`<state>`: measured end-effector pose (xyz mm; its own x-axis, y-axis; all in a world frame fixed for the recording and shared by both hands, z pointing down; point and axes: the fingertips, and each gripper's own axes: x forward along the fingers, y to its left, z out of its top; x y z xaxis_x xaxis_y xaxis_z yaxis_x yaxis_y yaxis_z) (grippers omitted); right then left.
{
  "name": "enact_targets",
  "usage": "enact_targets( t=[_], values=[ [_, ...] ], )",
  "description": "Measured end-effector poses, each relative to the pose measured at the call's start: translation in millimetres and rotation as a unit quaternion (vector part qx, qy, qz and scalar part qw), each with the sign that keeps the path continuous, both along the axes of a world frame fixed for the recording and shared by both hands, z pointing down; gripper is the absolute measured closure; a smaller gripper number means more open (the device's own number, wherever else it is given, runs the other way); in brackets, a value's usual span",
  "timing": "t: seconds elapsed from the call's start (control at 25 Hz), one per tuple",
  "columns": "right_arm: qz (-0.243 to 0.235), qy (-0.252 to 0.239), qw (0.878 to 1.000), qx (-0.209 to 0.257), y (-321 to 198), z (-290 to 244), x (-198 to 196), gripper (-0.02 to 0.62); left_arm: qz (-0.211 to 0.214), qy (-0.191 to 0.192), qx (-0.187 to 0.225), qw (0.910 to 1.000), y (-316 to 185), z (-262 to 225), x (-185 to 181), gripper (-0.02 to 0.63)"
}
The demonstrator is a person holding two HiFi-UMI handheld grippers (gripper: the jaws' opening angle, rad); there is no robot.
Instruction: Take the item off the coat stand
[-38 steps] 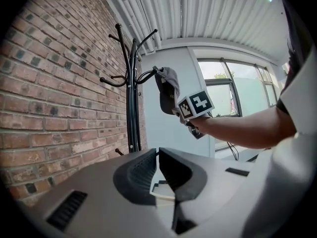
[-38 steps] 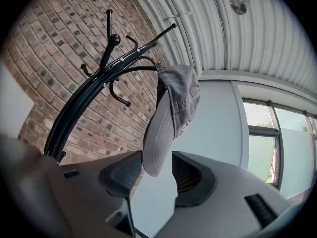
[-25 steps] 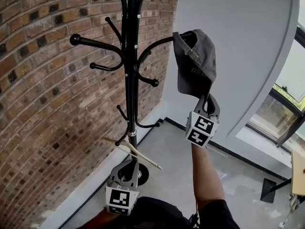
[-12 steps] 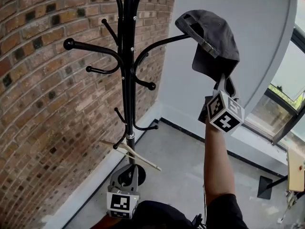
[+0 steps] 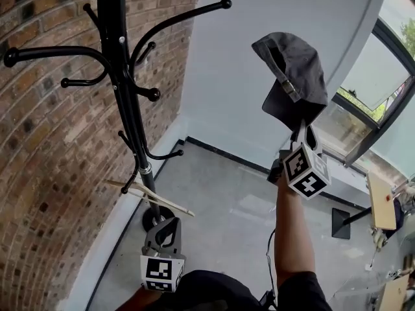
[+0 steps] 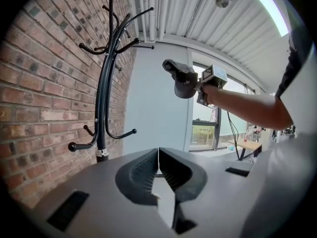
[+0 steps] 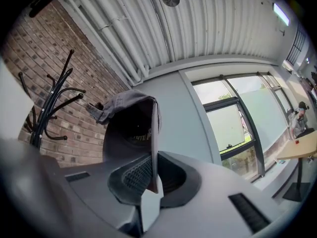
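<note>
High at the right of the head view, my right gripper (image 5: 303,129) is clamped on the brim of the grey cap (image 5: 295,70), its jaws nearly together with the brim edge pinched between them. The cap is well apart from the hooks of the black coat stand (image 5: 123,76), which stands by the brick wall (image 5: 39,173). My left gripper (image 5: 168,225) sits low near the stand's base, jaws together and empty.

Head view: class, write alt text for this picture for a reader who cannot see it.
The right gripper, raised on a bare forearm, is shut on the brim of a grey cap, holding it clear of the black coat stand to its left. The stand rises beside a brick wall, and the left gripper hangs low near its base, shut and empty.
</note>
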<state>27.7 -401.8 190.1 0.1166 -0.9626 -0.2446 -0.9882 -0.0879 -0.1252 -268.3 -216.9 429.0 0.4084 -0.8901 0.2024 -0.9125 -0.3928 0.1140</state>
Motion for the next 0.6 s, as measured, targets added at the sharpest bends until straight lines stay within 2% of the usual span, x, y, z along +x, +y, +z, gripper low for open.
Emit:
enact_targets(
  t=[0.24, 0.48, 0.6],
  values=[
    [-0.014, 0.019, 0.997, -0.076, 49, 99, 52, 0.565, 0.035, -0.020, -0.021, 0.9990, 5, 17, 65, 0.572],
    [-0.013, 0.052, 0.985, -0.163, 114, 186, 126, 0.565, 0.100, -0.035, -0.038, 0.9936, 23, 38, 160, 0.572],
    [-0.025, 0.048, 0.980, -0.194, 141, 222, 154, 0.565, 0.105, -0.054, -0.061, 0.9911, 38, 57, 192, 0.572]
  ],
)
